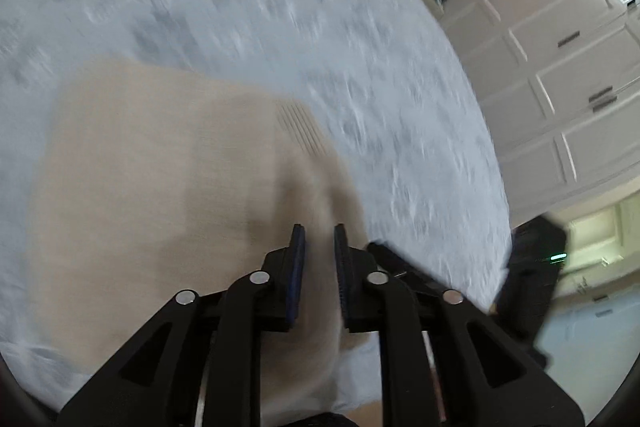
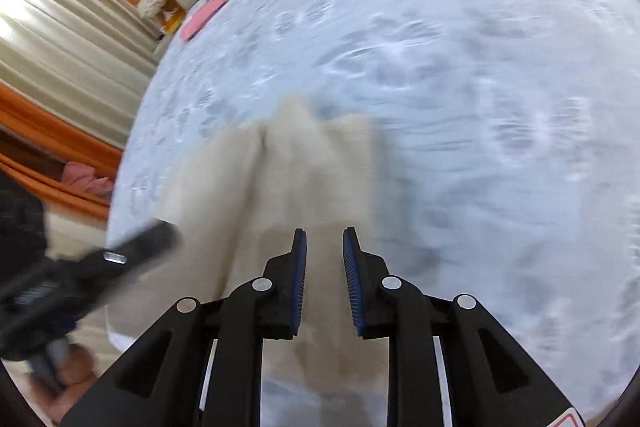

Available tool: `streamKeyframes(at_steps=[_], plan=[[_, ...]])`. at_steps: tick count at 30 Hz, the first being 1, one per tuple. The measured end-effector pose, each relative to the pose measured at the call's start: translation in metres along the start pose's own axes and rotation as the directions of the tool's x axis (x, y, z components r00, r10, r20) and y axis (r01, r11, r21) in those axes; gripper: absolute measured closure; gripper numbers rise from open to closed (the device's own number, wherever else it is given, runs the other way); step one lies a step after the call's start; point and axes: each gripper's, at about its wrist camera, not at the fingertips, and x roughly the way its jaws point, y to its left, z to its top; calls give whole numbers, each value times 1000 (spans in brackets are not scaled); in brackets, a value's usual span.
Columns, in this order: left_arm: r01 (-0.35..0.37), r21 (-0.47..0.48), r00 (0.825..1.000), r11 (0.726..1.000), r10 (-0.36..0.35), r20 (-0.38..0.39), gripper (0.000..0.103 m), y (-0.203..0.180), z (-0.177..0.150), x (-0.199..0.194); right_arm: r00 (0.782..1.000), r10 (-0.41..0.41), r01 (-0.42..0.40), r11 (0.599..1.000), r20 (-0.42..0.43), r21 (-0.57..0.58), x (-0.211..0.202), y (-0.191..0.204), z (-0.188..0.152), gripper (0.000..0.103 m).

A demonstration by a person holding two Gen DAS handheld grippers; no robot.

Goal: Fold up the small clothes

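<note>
While I steer both: I read beige garment (image 1: 160, 187) ahead on bedspread (image 1: 240, 7).
Left gripper (image 1: 319, 231): pinching cloth.
Right gripper (image 2: 324, 233): pinching cloth, equally near.

We count one beige garment (image 1: 160, 187) on one pale blue bedspread (image 1: 240, 7), two grippers: left (image 1: 319, 231), right (image 2: 324, 233). One pink item (image 2: 202, 17) lies far off. One wardrobe (image 1: 560, 67).

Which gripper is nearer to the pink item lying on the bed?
Probably right. The right gripper has the pink item ahead on its left; the left gripper sees only pink at the top edge.
</note>
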Motion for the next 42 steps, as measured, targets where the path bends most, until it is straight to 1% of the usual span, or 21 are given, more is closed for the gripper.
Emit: streamKeyframes(at_steps=[1, 3, 5, 6, 8, 9, 12, 16, 18, 19, 20, 25, 27, 28, 31, 32, 34, 35, 37, 39, 42], plan=[[-7, -7, 1000, 1000, 7, -19, 73, 2, -5, 11, 1000, 2, -2, 1000, 1, -1, -6, -7, -2, 80], [-19, 2, 1000, 1000, 19, 5, 50, 2, -19, 14, 1000, 18, -18, 1000, -2, -1, -11, -11, -7, 68], [-13, 42, 996, 999, 9, 94, 37, 2, -32, -11, 998, 64, -64, 998, -13, -21, -14, -5, -9, 60], [-34, 65, 990, 997, 25, 136, 25, 2, -37, -26, 995, 96, -97, 994, -24, -46, -13, 2, -11, 54], [-114, 110, 970, 987, 87, 227, 17, 7, -45, -57, 990, 130, -135, 986, -50, -99, -6, 25, -11, 40], [-156, 122, 959, 980, 121, 255, 17, 9, -48, -68, 989, 133, -139, 983, -58, -121, -2, 34, -11, 35], [-272, 124, 924, 954, 222, 312, 17, 26, -55, -96, 986, 124, -140, 977, -111, -158, 23, 56, -8, 32], [-282, 44, 920, 958, 257, 297, 16, 60, -60, -115, 970, 91, -123, 983, -225, -134, 71, 75, -7, 31], [-264, 6, 925, 964, 251, 285, 16, 72, -63, -117, 962, 101, -137, 982, -254, -128, 85, 85, -12, 45], [-256, -13, 927, 967, 249, 280, 16, 77, -64, -118, 958, 112, -149, 981, -263, -128, 87, 91, -13, 75], [-247, -22, 930, 969, 244, 275, 16, 81, -66, -117, 958, 119, -157, 979, -260, -130, 85, 100, -13, 84], [-221, -10, 940, 975, 216, 265, 16, 81, -72, -116, 961, 261, -271, 953, -89, -135, 12, 109, 8, 93], [-215, 8, 942, 977, 205, 264, 15, 78, -73, -115, 968, 249, -252, 959, -40, -128, -8, 90, 8, 93], [-210, 14, 946, 978, 200, 257, 15, 77, -73, -112, 982, 185, -188, 974, -35, -128, -5, 75, 4, 93], [-213, 24, 953, 977, 202, 227, 15, 76, -73, -96, 992, 27, -35, 997, -123, -62, 41, 21, -12, 93], [-212, 23, 954, 977, 202, 222, 15, 76, -73, -93, 990, 24, -30, 998, -136, -47, 50, 9, -18, 92], [-217, 20, 956, 976, 208, 206, 15, 75, -74, -84, 989, 97, -97, 995, -109, 10, 44, -1, -22, 88], [-219, 21, 957, 976, 210, 201, 15, 74, -74, -82, 989, 111, -110, 994, -94, 22, 37, 0, -22, 81], [-222, 28, 957, 975, 213, 196, 15, 73, -75, -81, 996, 72, -72, 997, -49, -1, 17, 10, -22, 74], [-232, 41, 955, 972, 219, 201, 15, 73, -76, -82, 996, 83, -83, 996, -15, -40, 1, 20, -22, 53], [-241, 42, 954, 970, 229, 195, 15, 74, -77, -79, 989, 145, -146, 985, -21, -86, -4, 36, -15, 50]])
